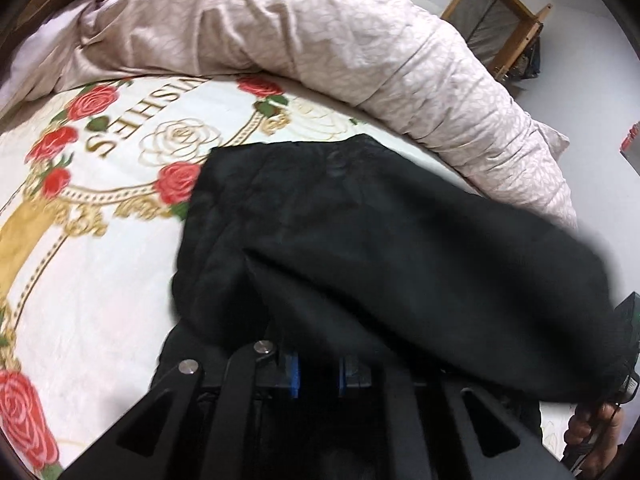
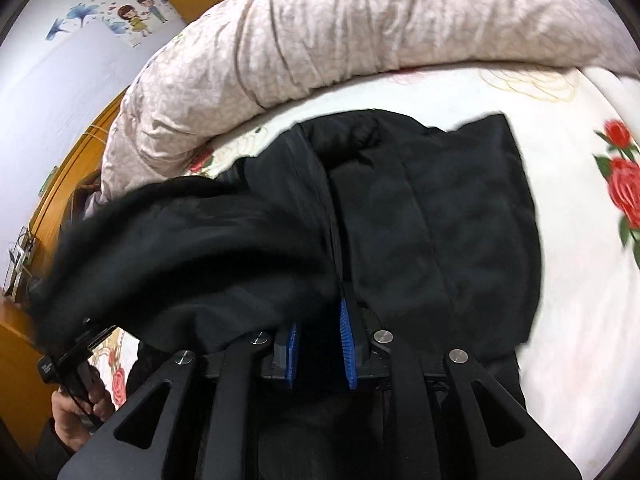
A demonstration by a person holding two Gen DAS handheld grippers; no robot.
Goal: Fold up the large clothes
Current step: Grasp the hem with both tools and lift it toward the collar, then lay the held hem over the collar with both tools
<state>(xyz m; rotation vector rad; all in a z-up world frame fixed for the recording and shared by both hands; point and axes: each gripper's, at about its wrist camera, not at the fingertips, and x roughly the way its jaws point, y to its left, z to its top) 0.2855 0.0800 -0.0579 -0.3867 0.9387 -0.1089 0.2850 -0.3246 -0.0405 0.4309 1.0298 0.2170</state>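
A large black garment (image 1: 360, 248) lies on a bed sheet with red roses (image 1: 92, 264); it also fills the middle of the right wrist view (image 2: 432, 232). My left gripper (image 1: 318, 360) is shut on a lifted fold of the black garment; cloth drapes over its blue pads (image 1: 294, 376) and hides the tips. My right gripper (image 2: 320, 340) is shut on a raised strip of the garment beside its zipper line; its blue pads (image 2: 347, 344) show, the left one partly under cloth. The left gripper also appears at the left edge of the right wrist view (image 2: 76, 356), under the lifted fold.
A crumpled pale pink duvet (image 1: 320, 40) is bunched along the far side of the bed, and shows in the right wrist view too (image 2: 360, 28). A wooden headboard (image 2: 68, 184) and a wall with stickers (image 2: 132, 12) are at the left. A wooden frame (image 1: 496, 28) stands by the far wall.
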